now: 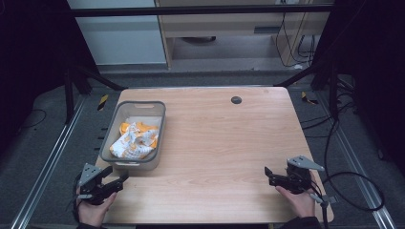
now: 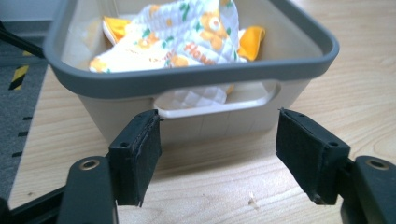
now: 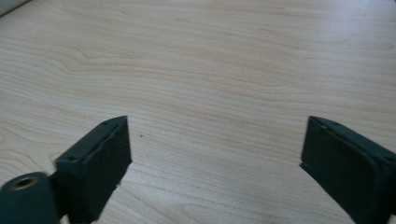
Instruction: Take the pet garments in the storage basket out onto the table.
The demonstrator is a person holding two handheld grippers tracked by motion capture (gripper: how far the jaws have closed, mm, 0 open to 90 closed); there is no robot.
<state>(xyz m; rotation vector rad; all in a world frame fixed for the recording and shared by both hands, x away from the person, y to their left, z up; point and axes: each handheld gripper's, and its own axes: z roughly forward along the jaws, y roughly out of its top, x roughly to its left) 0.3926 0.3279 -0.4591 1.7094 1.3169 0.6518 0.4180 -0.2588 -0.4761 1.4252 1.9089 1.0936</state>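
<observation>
Cloth: we see a crumpled quilted cloth point(image 1: 133, 141), white with orange bears and an orange lining, lying inside the bin; in the left gripper view point(image 2: 187, 35) a fold of it shows through the handle cut-out in the near wall.
Bin: we find the grey-rimmed plastic bin point(image 1: 159, 125) on the left part of the table, its long side running away from us, its near end close to the table's front-left corner.
Left gripper: our left gripper point(image 1: 122, 180) sits just in front of the bin's near end, pointing toward it; in its own view point(image 2: 217, 154) the jaws stand wide apart with nothing between them, short of the bin wall and not touching it.
Left hand: it holds the gripper at the table's front-left edge point(image 1: 93, 210).
Right gripper: our right gripper point(image 1: 268, 175) is over the front-right part of the table, well apart from the bin, pointing left; in its own view point(image 3: 215, 158) the jaws are spread wide over bare wood, gripping nothing.
Right hand: it holds the gripper near the front-right edge point(image 1: 300, 198).
Table: we work on a light wooden table point(image 1: 224, 143) with a small dark round cap point(image 1: 236, 99) near its far edge.
</observation>
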